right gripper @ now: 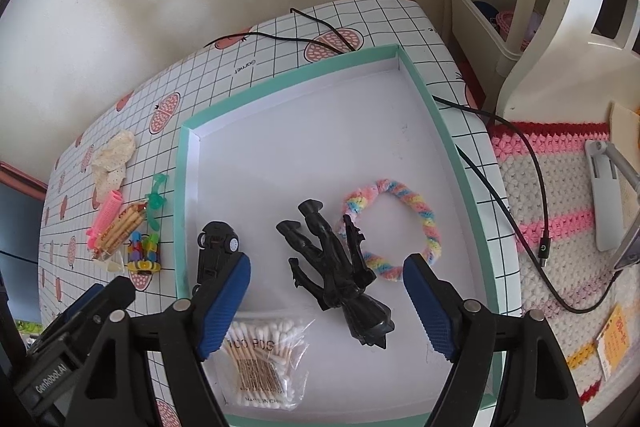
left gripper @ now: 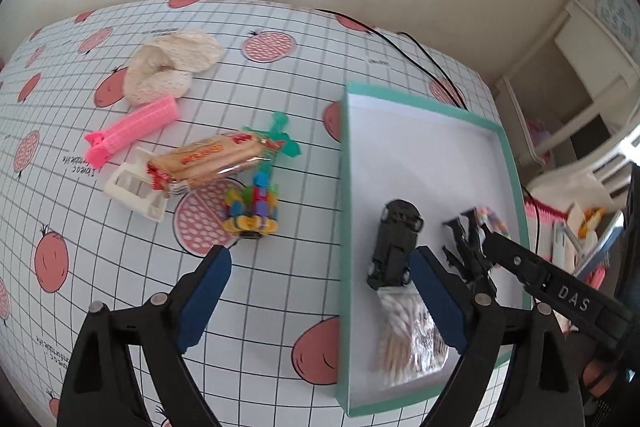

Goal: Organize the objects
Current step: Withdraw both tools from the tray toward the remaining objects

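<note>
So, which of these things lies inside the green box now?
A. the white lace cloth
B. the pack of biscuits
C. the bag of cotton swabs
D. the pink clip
C: the bag of cotton swabs lies on the white floor of the green box, near the black toy car.

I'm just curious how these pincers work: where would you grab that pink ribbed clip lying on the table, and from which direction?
Grip the pink clip across its long ribbed bar, near the middle, coming down from above. It lies flat and clear of the snack packet, so the open left gripper can straddle its narrow width; the bow-shaped end looks harder to pinch.
</note>
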`<state>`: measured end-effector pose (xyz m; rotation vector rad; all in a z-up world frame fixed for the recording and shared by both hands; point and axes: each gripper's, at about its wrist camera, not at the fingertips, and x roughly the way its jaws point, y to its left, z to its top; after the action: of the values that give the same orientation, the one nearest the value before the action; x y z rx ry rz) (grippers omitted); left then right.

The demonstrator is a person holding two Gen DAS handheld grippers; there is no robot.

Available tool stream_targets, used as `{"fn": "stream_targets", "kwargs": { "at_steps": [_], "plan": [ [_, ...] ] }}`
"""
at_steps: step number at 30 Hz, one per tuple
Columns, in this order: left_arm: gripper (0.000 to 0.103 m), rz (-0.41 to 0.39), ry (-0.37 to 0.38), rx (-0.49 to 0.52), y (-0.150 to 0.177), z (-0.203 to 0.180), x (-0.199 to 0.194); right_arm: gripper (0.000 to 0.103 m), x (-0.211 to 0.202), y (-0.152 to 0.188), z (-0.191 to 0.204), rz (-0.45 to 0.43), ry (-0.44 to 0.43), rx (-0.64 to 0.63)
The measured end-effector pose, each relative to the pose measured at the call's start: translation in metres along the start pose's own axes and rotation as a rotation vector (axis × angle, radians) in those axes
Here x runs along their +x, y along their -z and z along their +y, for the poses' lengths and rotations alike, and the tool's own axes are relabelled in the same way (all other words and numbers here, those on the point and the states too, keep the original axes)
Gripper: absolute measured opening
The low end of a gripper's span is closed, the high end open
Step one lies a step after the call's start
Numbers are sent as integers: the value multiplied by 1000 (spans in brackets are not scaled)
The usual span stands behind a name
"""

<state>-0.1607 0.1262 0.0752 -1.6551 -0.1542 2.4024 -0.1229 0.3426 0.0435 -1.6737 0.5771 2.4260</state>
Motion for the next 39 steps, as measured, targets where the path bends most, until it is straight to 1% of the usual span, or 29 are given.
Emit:
{"fn": "stream_targets", "kwargs": {
  "at_steps": [2,3,4,17,26,29,32,39],
  "plan": [
    [95,-6,1,-13,-1,3,-1,91,0,0,0,-2,-2,2],
    [95,-10,1,-16,-2,4,-1,100,0,0,0,-5,-4,3],
    [95,-13,1,-17,-2,5,-1,102,0,0,1,-9,-4,3],
    [95,-50,-22,-19,-6,6,-2,103,0,1,2,-16,-1,3],
    [95,-71,-11,-28,-11,13,-7,103,3,2,9,-9,-1,-5],
    [95,-82,-7,-46,-14,23,-12,103,5,0,16,-10,10,-14],
    [95,-96,-16,-75,-18,38,-17,103,6,-2,26,-16,2,-23],
    [95,-118,-22,-162,-25,81,-29,103,5,-2,64,-37,-13,-89]
  ]
}}
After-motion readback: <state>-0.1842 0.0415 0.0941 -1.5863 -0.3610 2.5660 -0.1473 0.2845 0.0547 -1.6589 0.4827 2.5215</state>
